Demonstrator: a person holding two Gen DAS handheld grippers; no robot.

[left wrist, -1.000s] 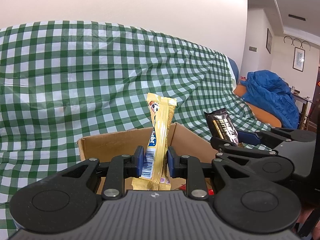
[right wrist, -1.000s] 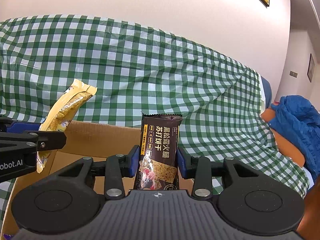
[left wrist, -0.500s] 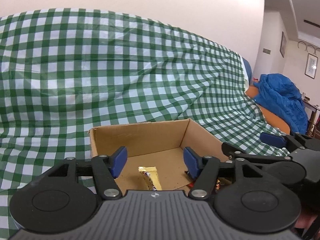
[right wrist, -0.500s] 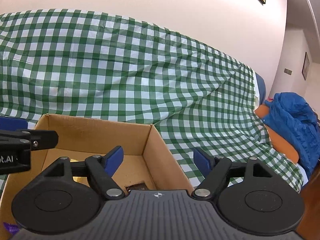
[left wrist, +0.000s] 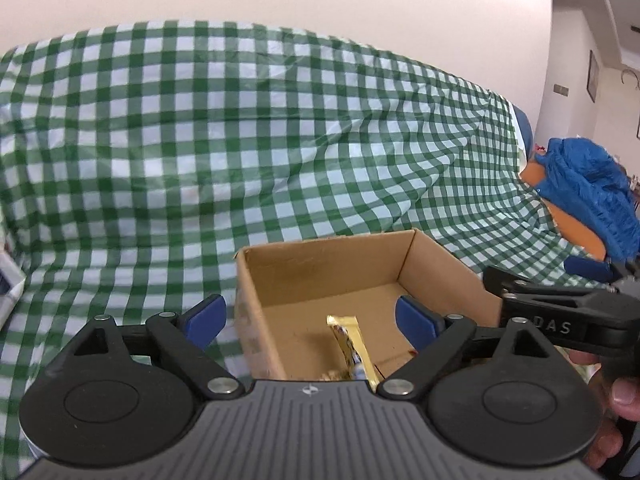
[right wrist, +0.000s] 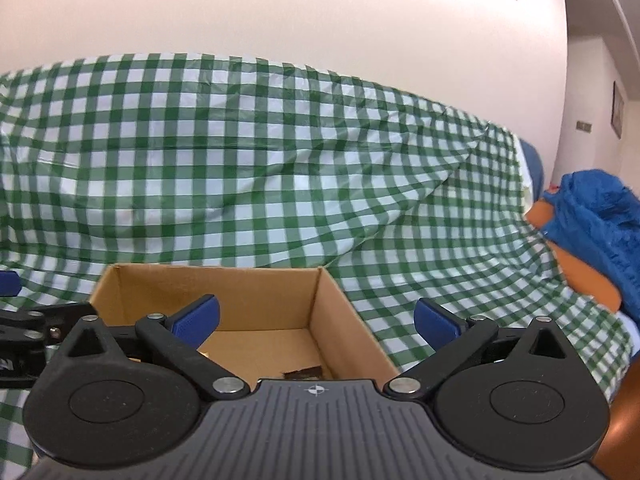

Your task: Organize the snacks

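Cardboard box (left wrist: 320,264): one, on checked cloth (left wrist: 240,140).
Snacks inside: yellow bar (left wrist: 352,348), dark packet (right wrist: 304,373).
Left gripper (left wrist: 310,316), right gripper (right wrist: 316,320): jaws apart, wider than before, empty.

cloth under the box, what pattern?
Green-and-white check cloth under the cardboard box. The right wrist view shows it best.

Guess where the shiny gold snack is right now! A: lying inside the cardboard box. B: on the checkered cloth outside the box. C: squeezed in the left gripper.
A: the gold snack lies on the floor of the cardboard box, and the left gripper is open with nothing between its fingers.
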